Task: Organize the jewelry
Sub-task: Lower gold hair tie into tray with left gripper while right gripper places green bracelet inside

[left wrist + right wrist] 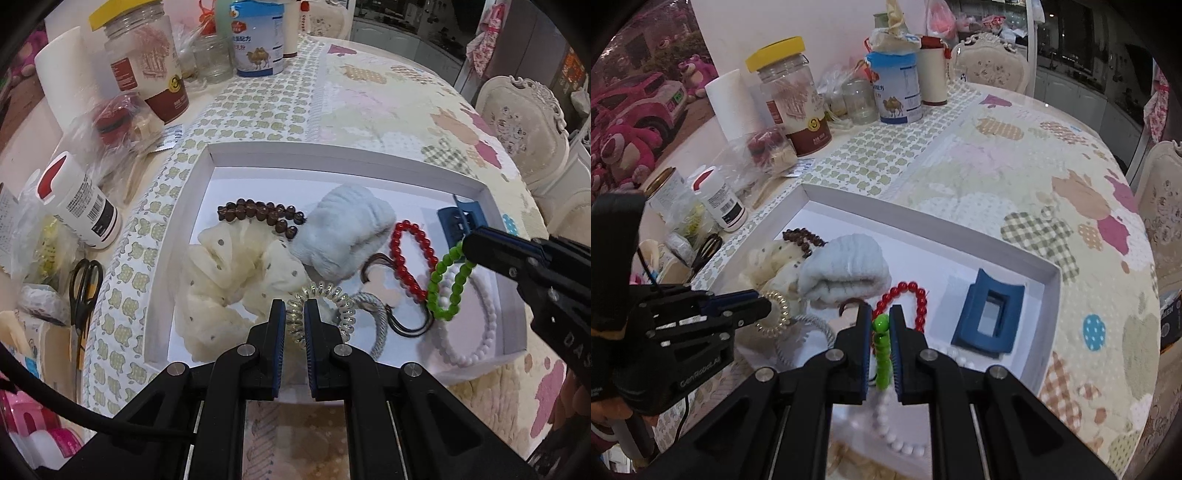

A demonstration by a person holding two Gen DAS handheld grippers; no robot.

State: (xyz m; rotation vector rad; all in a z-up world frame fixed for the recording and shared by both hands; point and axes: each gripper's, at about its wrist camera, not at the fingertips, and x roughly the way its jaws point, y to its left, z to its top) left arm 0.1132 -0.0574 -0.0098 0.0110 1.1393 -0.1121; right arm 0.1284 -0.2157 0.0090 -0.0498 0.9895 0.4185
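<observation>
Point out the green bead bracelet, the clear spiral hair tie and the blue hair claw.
green bead bracelet [445, 291]: left wrist view, on its beads at the left side of the loop.
clear spiral hair tie [345, 308]: left wrist view, on its right coils.
blue hair claw [973, 314]: right wrist view, on its left side.

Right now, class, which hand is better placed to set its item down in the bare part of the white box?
Probably right: the right gripper holds the green bead bracelet beside the white box's bare floor; the left gripper sits among clutter.

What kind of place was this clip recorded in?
Most likely a home dining area: a round table under a patchwork cloth, ornate cream dining chairs, and household jars and tins crowding one side. A white tray of jewelry sits on it.
</observation>
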